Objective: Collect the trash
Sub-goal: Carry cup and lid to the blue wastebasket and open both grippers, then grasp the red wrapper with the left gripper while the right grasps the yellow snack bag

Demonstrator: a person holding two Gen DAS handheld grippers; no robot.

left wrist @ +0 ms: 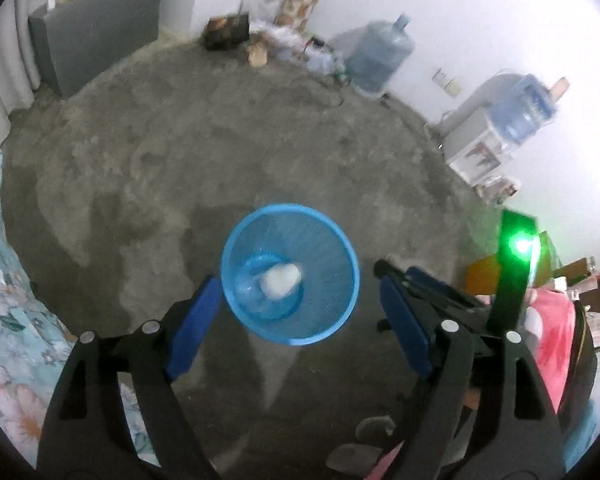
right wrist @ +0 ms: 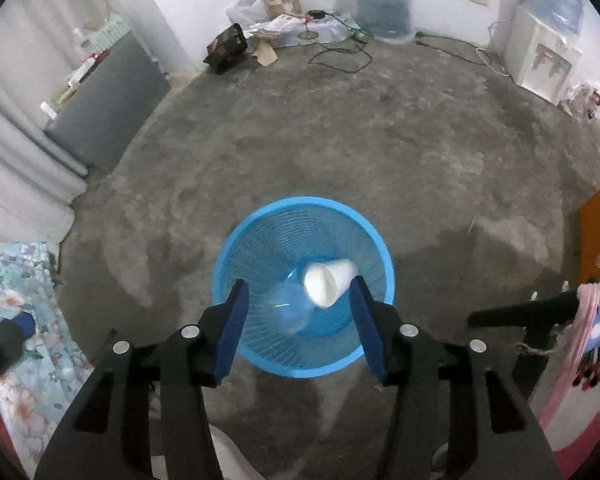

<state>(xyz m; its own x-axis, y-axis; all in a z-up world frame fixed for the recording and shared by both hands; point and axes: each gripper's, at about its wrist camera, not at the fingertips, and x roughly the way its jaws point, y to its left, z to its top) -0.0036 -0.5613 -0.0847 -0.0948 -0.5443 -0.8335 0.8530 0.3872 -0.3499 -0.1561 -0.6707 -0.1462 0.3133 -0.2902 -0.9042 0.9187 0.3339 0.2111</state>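
Two grippers hang over a blue mesh wastebasket (right wrist: 304, 286) standing on the bare concrete floor (right wrist: 340, 140). Seen from the left wrist, the left gripper (left wrist: 300, 300) is spread wide with nothing between its blue pads (left wrist: 194, 328); a blurred white lump of trash (left wrist: 281, 279) lies at the basket's bottom. Seen from the right wrist, the right gripper (right wrist: 298, 330) is released too, its fingers partly apart, and a white paper cup (right wrist: 329, 282) lies tilted inside the basket, close to the right-hand finger; whether they touch is unclear.
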